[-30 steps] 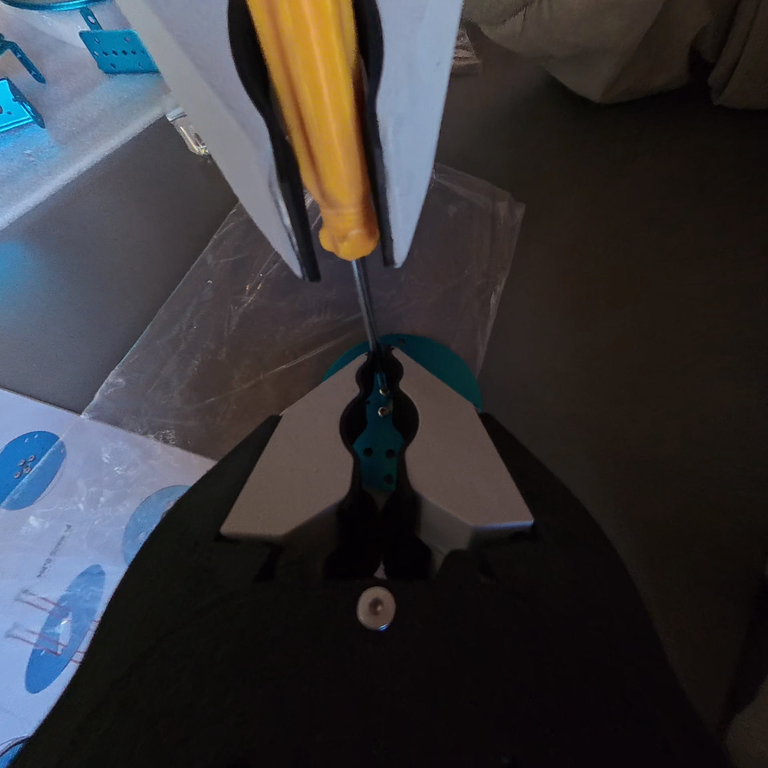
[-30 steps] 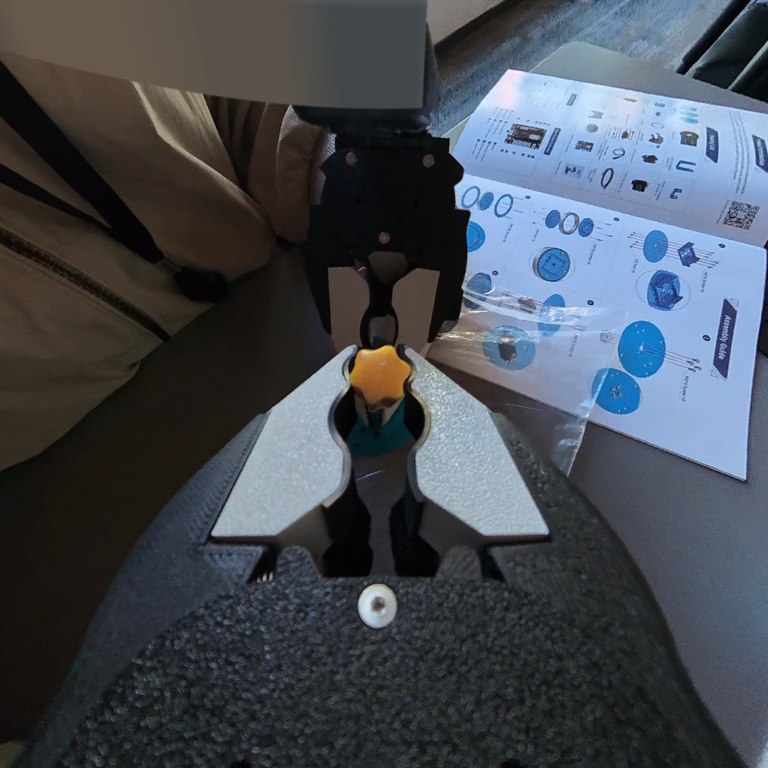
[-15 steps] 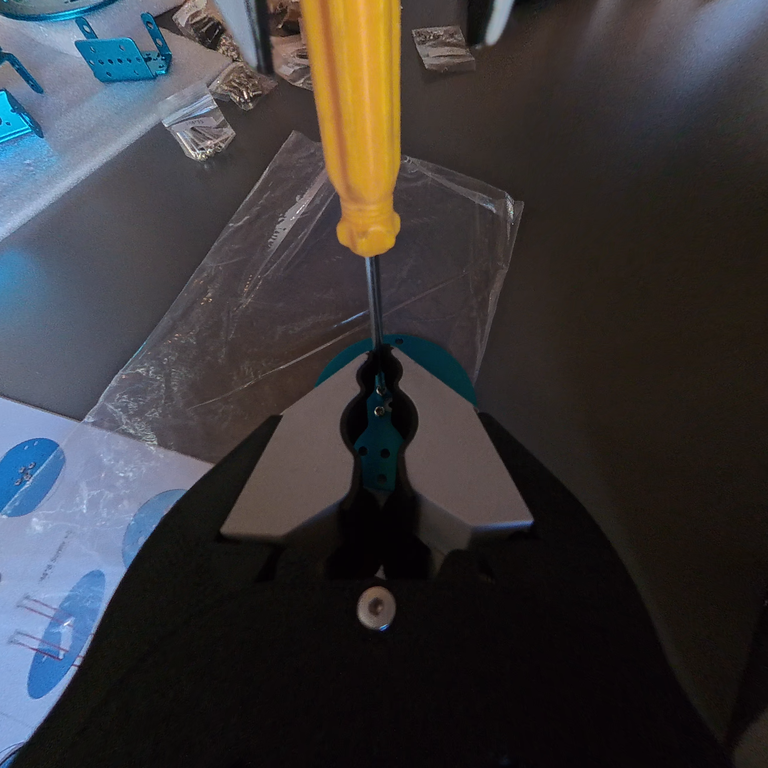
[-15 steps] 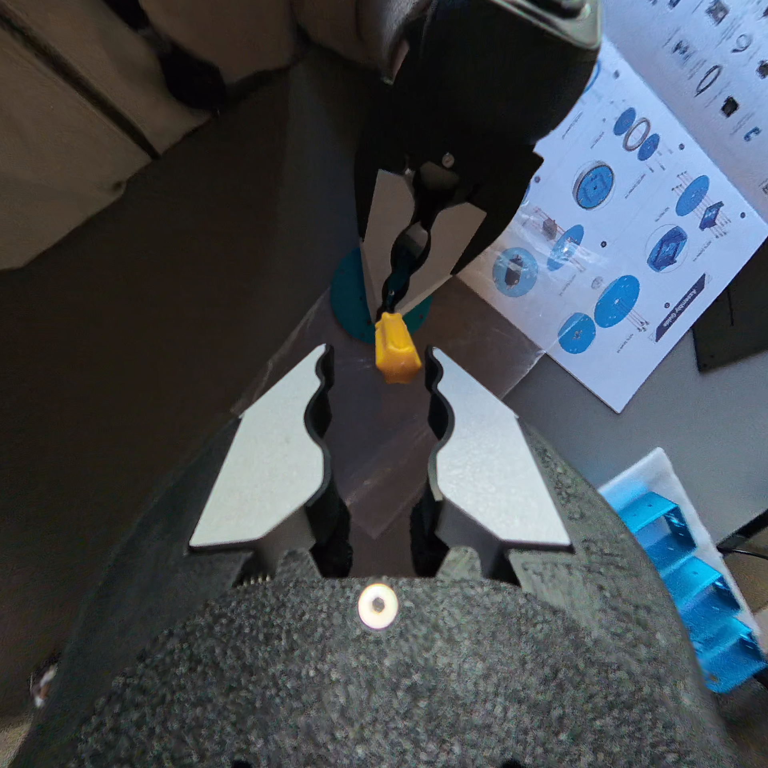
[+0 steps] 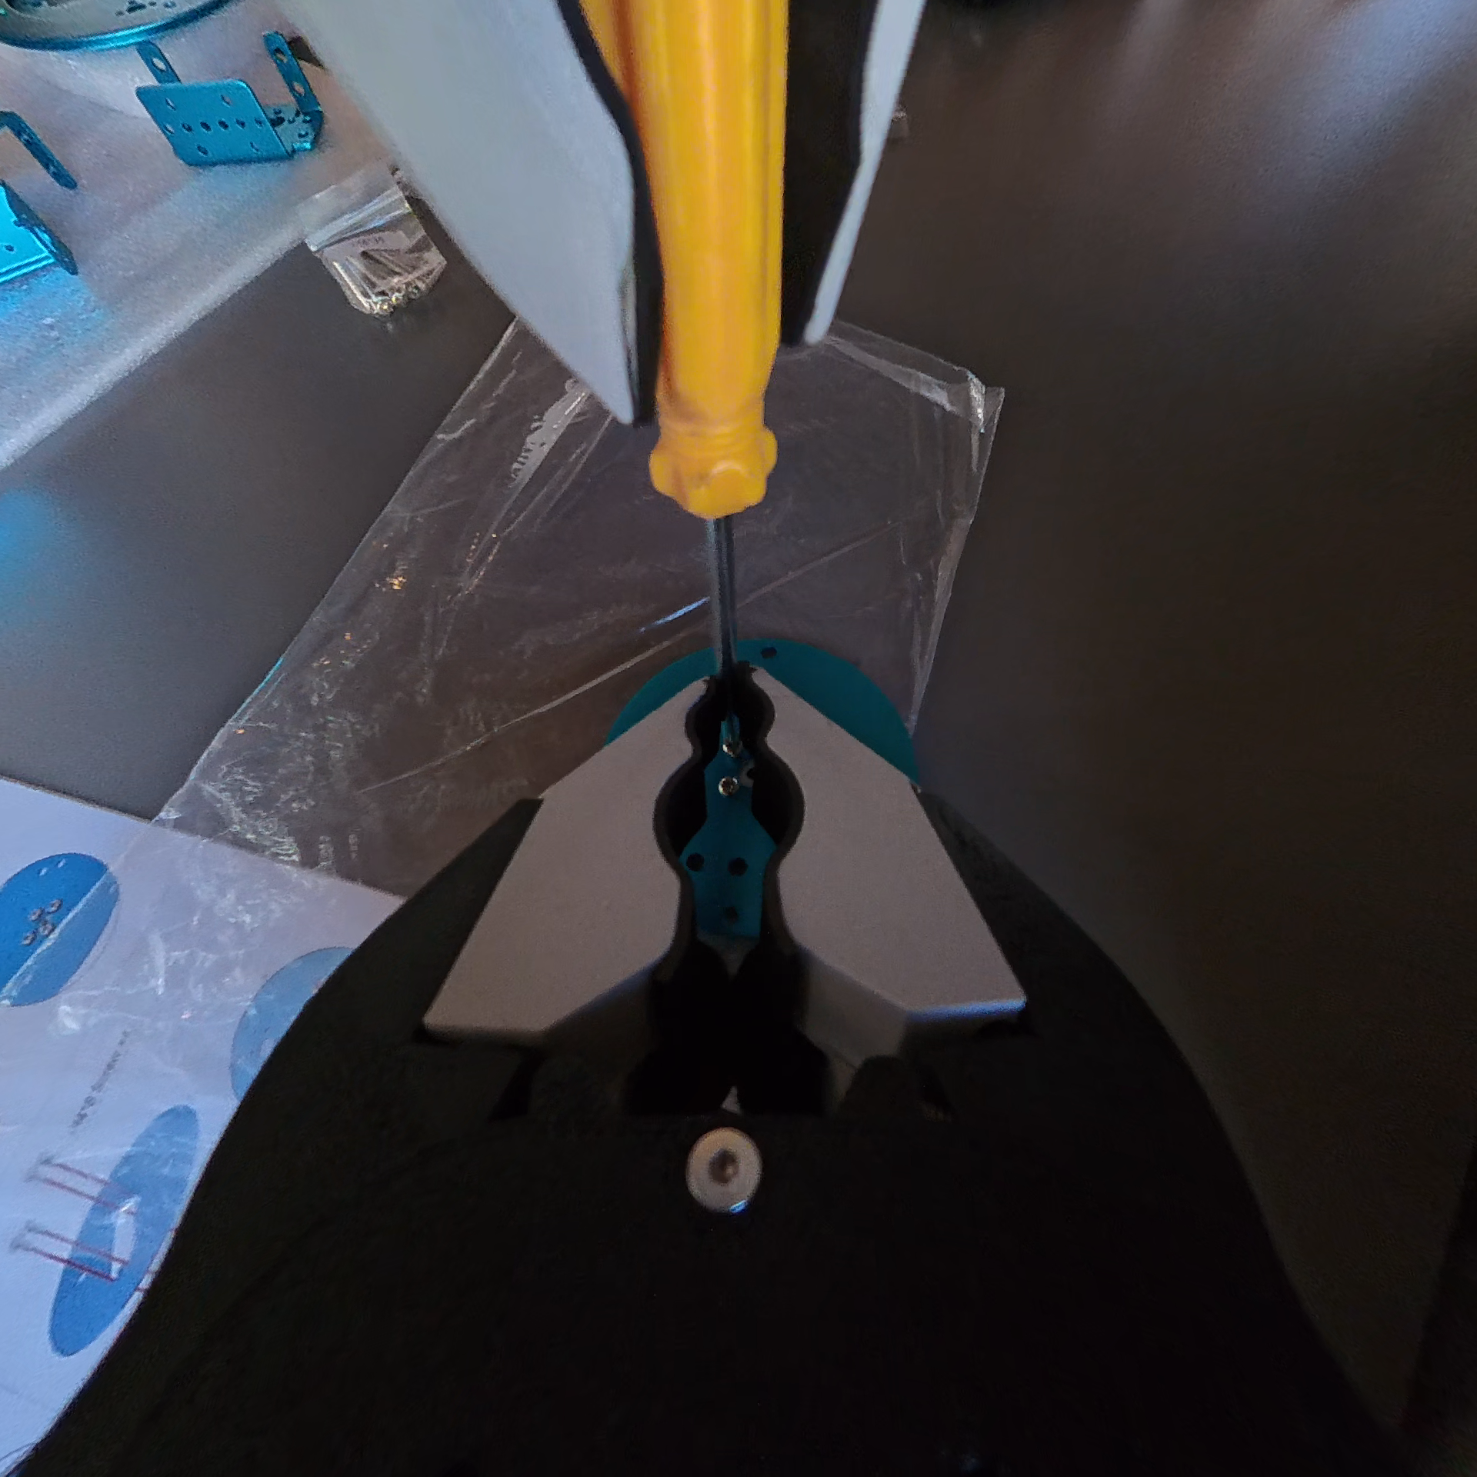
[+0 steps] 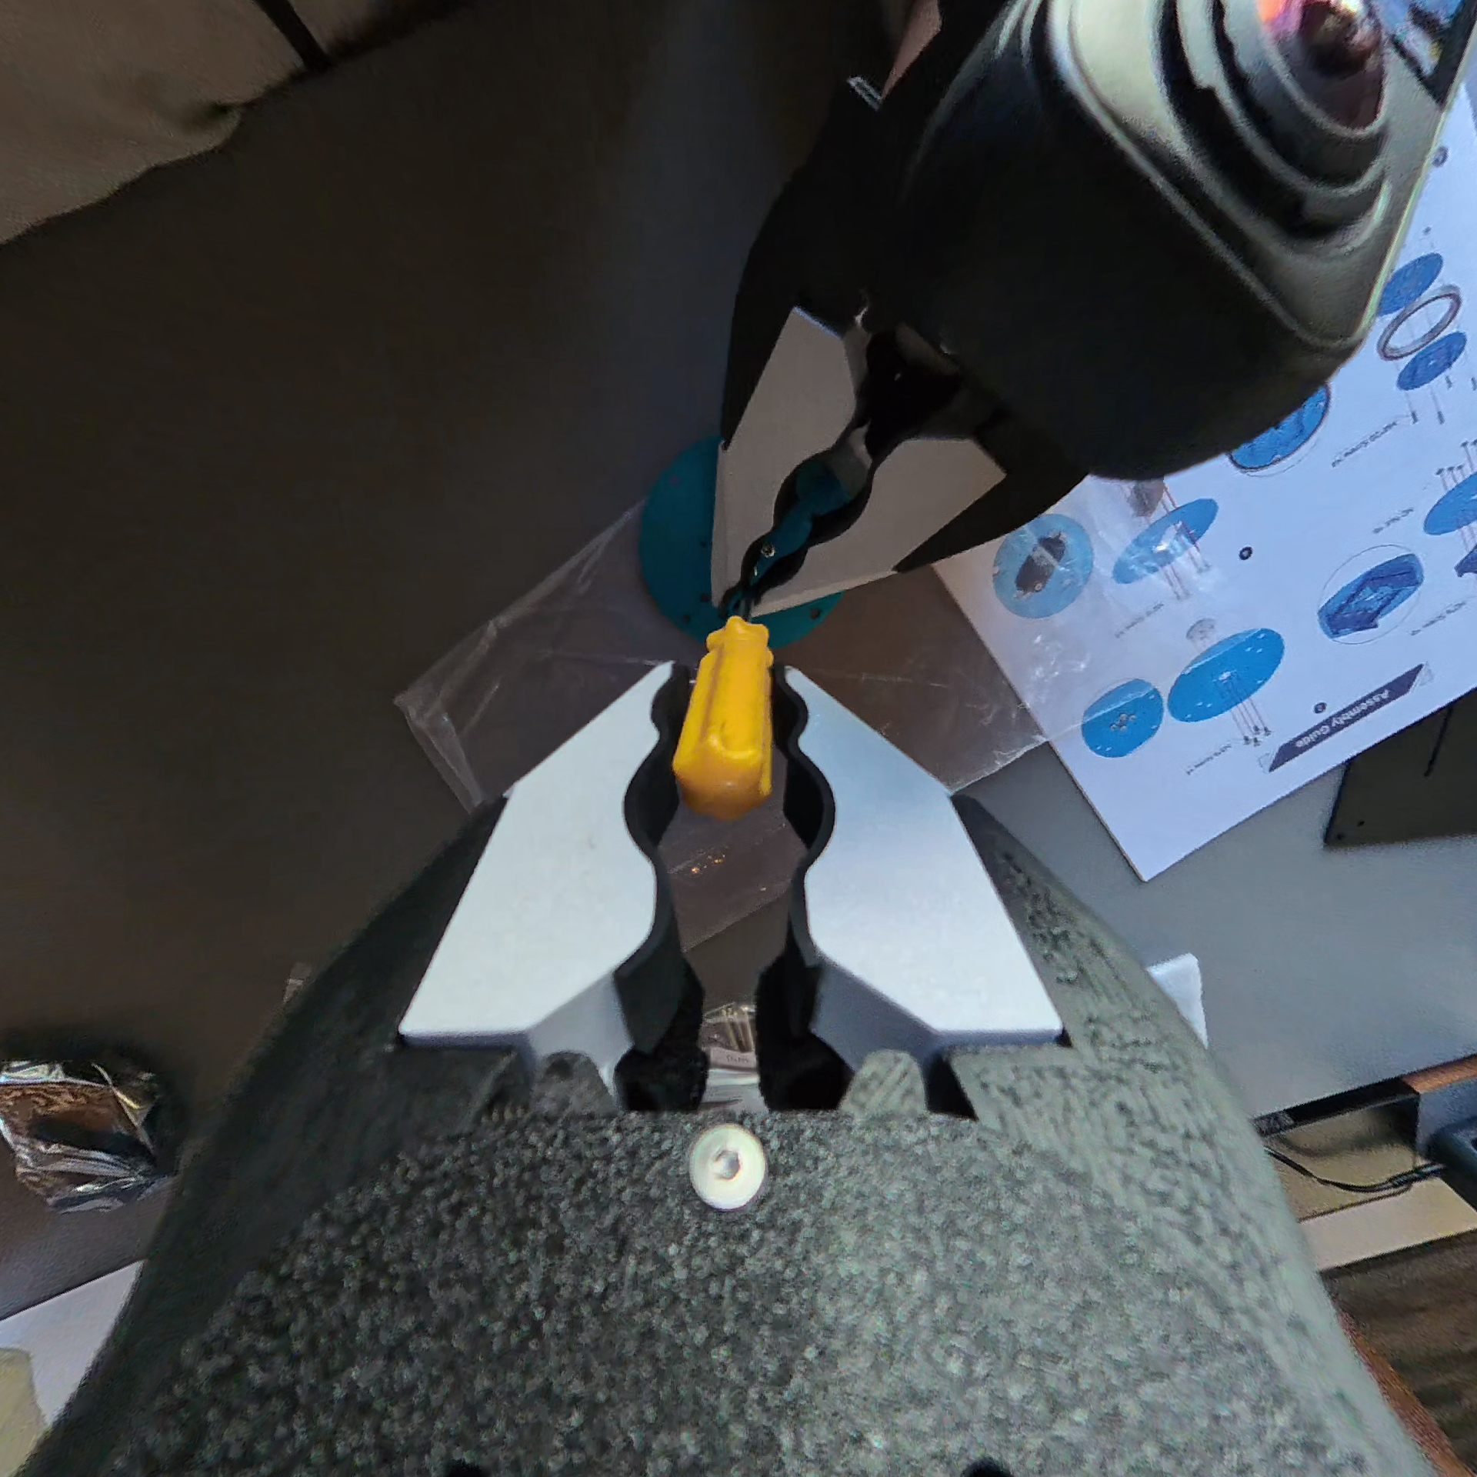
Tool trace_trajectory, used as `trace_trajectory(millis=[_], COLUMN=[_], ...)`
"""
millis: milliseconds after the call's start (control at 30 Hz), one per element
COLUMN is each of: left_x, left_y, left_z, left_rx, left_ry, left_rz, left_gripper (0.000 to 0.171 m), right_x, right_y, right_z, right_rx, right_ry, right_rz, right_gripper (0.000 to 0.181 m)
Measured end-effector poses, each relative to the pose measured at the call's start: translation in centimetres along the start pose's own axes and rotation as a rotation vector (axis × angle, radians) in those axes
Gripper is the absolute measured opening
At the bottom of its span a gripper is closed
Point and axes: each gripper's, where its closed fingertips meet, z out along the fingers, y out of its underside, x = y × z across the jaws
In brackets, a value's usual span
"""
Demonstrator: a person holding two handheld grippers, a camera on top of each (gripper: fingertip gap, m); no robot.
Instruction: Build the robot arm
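Through the left wrist view, my left claw (image 5: pixel 731 679) is clenched on a small teal bracket (image 5: pixel 723 847), holding it over a teal disc (image 5: pixel 839 703) on a clear plastic bag (image 5: pixel 559 599) on the grey tabletop (image 5: pixel 1199 559). A yellow-handled screwdriver (image 5: pixel 711 280) stands on the bracket, shaft down. Blue brackets (image 5: pixel 224 120) lie far left.

Through the right wrist view, my right claw (image 6: pixel 729 675) flanks the screwdriver (image 6: pixel 723 735) handle closely. I cannot tell whether it actually grips. Beyond, the left claw (image 6: pixel 743 599) pinches the bracket over the disc (image 6: pixel 671 527), with an instruction sheet (image 6: pixel 1199 679) to the right.
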Motion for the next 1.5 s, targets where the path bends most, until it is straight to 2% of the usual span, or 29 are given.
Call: trace_trajectory(millis=[133, 267, 300, 333, 467, 567, 700, 767, 967, 1067, 1200, 1367, 1500], left_x=[0.2, -0.1, -0.7, -1.3, -2.1, -1.1, -0.3, -0.2, -0.4, -0.6, -1.2, -1.1, -0.4], left_y=[-0.1, 0.0, 0.2, 0.5, 1.9, 3.4, 3.2, 2.9, 2.5, 2.0, 0.3, -1.0, -2.0], left_z=[0.1, -0.2, -0.7, -1.6, -5.7, -5.9, -4.6, -4.2, -3.2, -2.8, -3.5, -3.2, -2.5], left_rx=[0.001, 0.004, 0.001, 0.002, 0.064, 0.064, 0.092, 0.091, 0.086, 0.093, 0.187, 0.236, 0.239], left_ry=[0.014, 0.001, -0.033, -0.063, -0.111, -0.089, -0.038, -0.017, 0.020, 0.013, 0.018, 0.068, 0.108], left_rz=[0.005, 0.001, -0.017, -0.057, -0.395, -0.615, -0.748, -0.780, -0.841, -0.844, -0.860, -0.880, -0.854], left_gripper=[0.006, 0.011, 0.026, 0.036, 0.042, 0.043, 0.041, 0.040, 0.020, 0.017, 0.002, 0.003, 0.018], right_x=[0.1, 0.3, 0.3, 0.3, 0.2, 0.1, -0.1, -0.3, -1.1, -2.0, -3.5, -5.5, -6.7], right_y=[-0.4, -0.5, -0.5, -0.5, -0.5, -0.7, -0.6, -0.4, 0.3, 0.6, 1.2, 2.2, 2.9], right_z=[0.2, 0.2, 0.2, 0.2, 0.2, 0.3, 0.3, 0.2, 0.2, 0.0, -0.7, -0.5, -0.1], right_rx=[0.002, 0.004, 0.009, 0.014, 0.014, 0.018, 0.041, 0.057, 0.103, 0.124, 0.156, 0.215, 0.296], right_ry=[0.034, 0.011, 0.002, -0.003, 0.000, 0.013, 0.036, 0.044, 0.084, 0.152, 0.306, 0.511, 0.618], right_rz=[-0.027, 0.025, 0.036, 0.044, 0.055, 0.052, 0.051, 0.050, 0.044, 0.038, 0.019, 0.082, 0.203], right_gripper=[0.018, 0.018, 0.017, 0.017, 0.017, 0.018, 0.017, 0.018, 0.017, 0.017, 0.017, 0.017, 0.017])
